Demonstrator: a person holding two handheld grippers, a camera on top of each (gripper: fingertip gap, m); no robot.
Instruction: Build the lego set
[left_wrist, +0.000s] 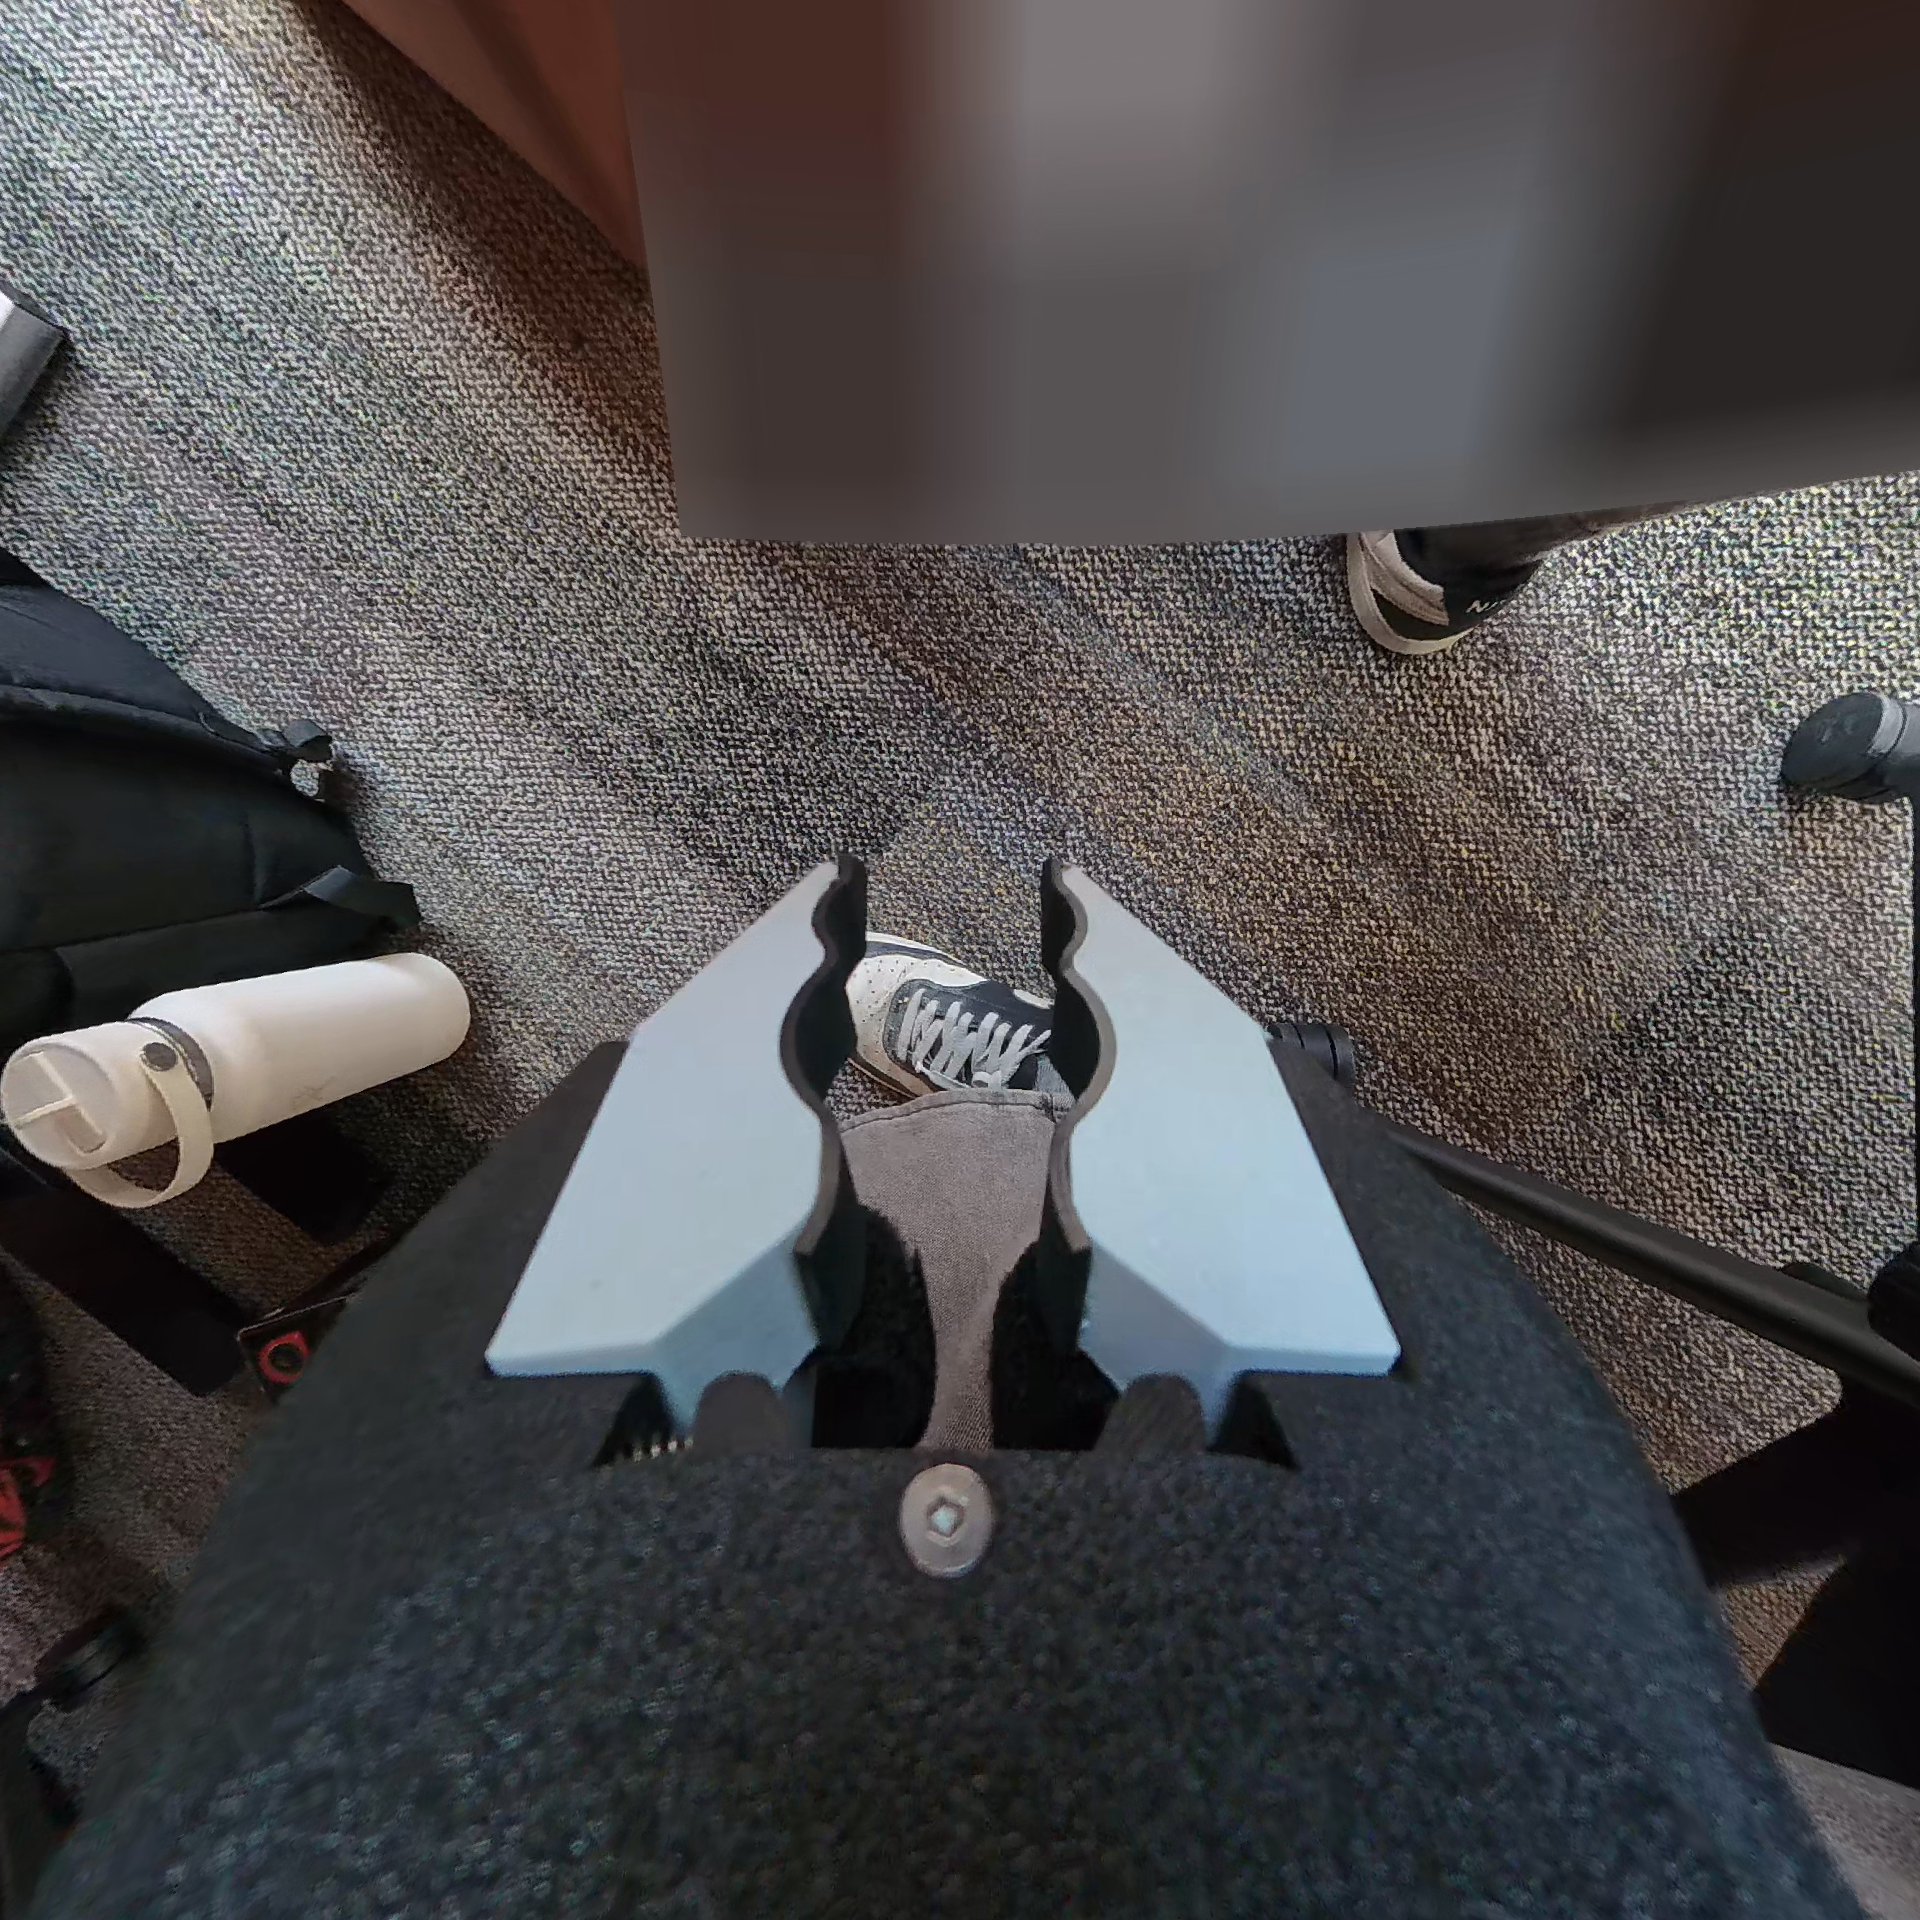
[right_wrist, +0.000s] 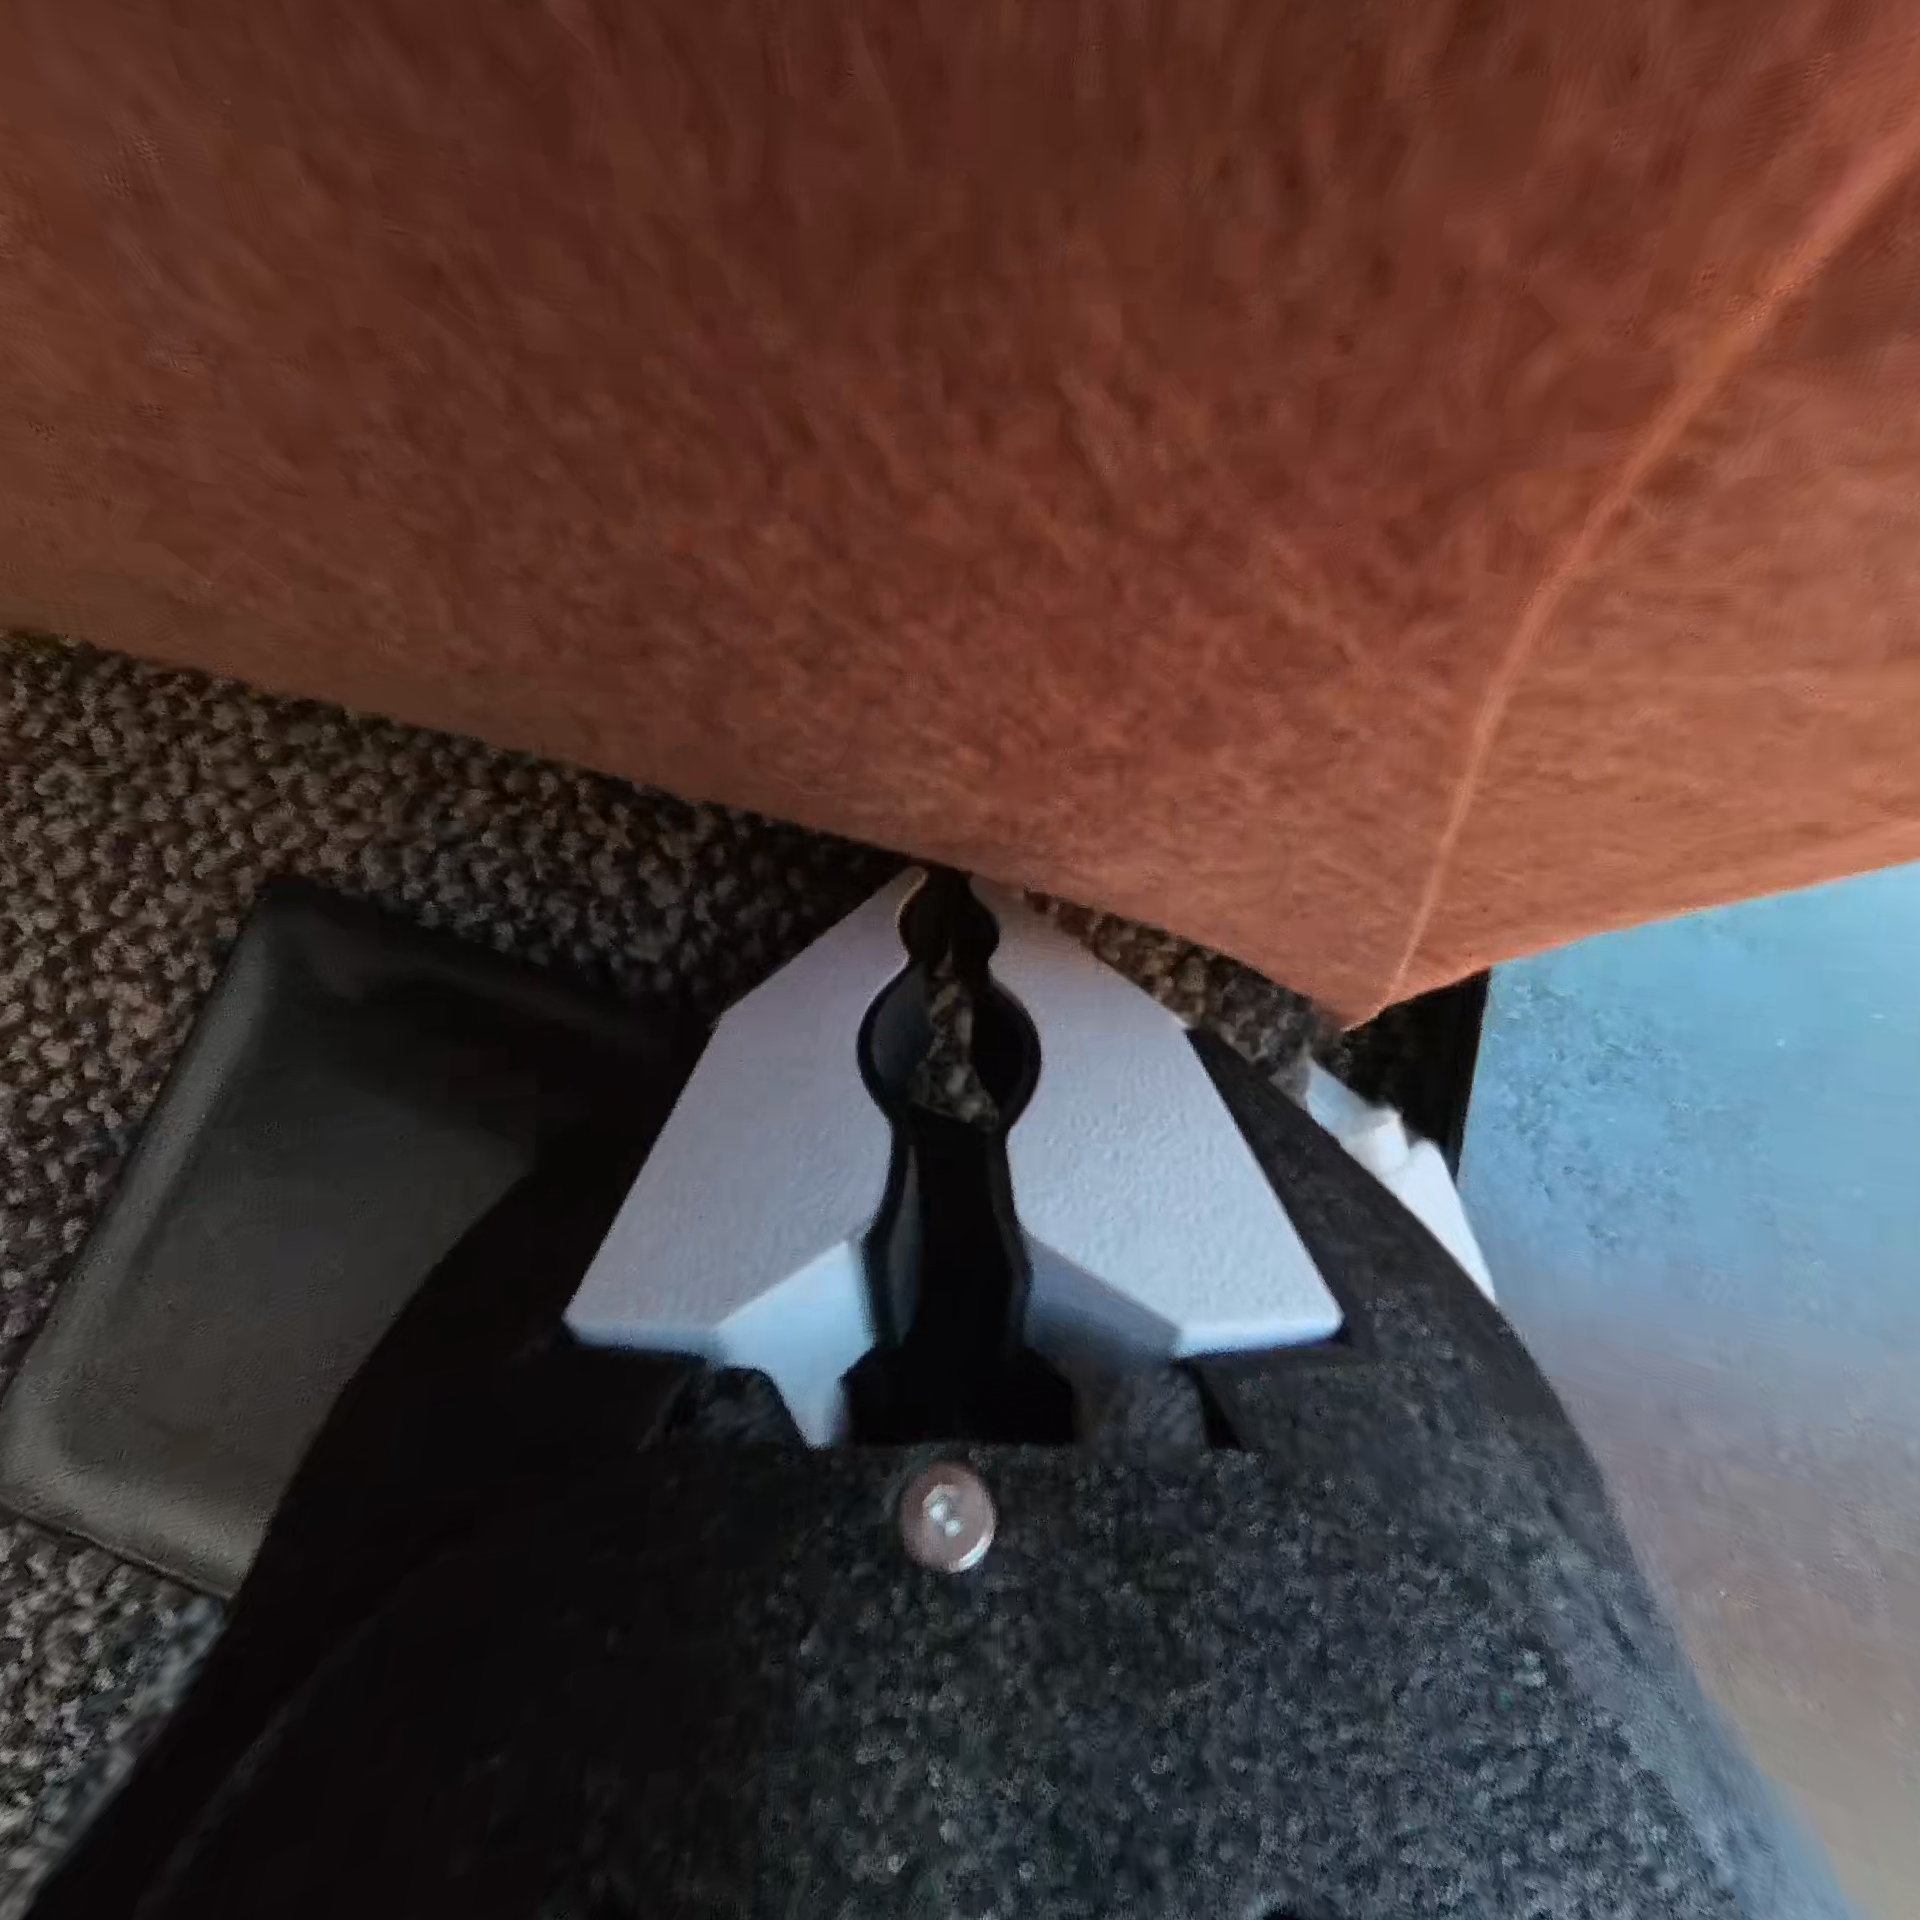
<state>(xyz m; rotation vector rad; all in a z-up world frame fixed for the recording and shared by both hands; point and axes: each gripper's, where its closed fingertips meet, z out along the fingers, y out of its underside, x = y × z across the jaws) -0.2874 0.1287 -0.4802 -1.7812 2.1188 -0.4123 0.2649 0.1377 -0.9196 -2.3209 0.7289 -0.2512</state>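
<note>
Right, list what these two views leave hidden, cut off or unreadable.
- Left wrist view: a blurred patch hides the upper middle and right; only a shoe shows beneath it.
- Left wrist view: the black bag and white bottle are cut by the left edge.
- Right wrist view: the orange fabric fills the top, hiding what lies behind.
- Right wrist view: the right gripper tips meet the fabric's edge; whether they pinch it is unclear.
</note>
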